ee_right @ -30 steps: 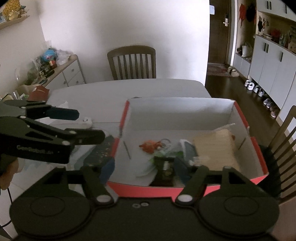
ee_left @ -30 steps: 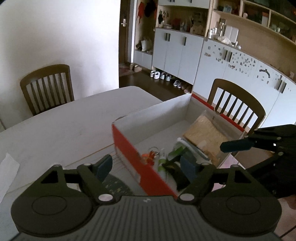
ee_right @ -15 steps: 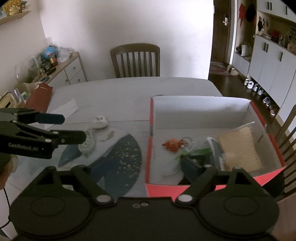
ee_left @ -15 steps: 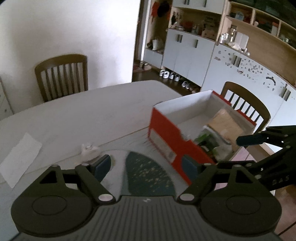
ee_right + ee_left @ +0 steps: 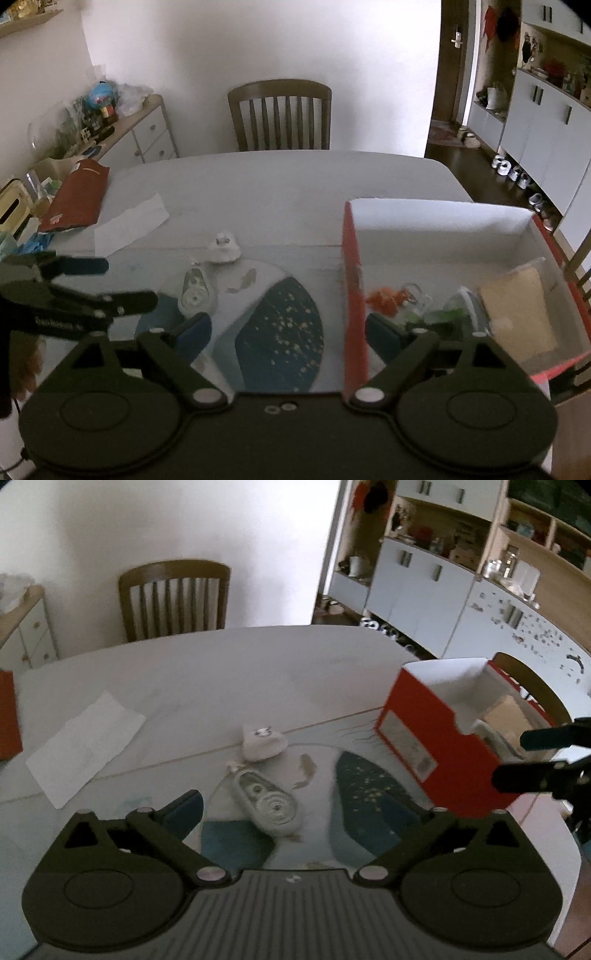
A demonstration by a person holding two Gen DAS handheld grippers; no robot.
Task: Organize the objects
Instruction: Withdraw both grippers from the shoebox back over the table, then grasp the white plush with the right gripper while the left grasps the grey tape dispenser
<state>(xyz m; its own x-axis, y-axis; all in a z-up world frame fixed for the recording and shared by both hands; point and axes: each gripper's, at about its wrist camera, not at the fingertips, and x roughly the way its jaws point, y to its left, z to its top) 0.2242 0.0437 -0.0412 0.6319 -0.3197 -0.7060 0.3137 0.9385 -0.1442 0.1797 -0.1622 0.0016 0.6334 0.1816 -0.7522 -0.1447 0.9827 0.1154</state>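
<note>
While several things already lie in the box (image 5: 439, 236), the tape dispenser (image 5: 266, 805) just ahead of the wide, empty left gripper (image 5: 291, 812) and the white thing (image 5: 263, 743) beyond it remain on the bench (image 5: 221, 664), the right gripper (image 5: 288, 332) likewise wide and empty.

- Box (image 5: 436, 225): matt cardboard, red outside, white inside.
- Chair (image 5: 279, 114): brown wood.
- Tape dispenser (image 5: 266, 802): clear glossy plastic.
- Sheet (image 5: 85, 741): white paper.

Box (image 5: 436, 749) contents perhaps half-hidden
</note>
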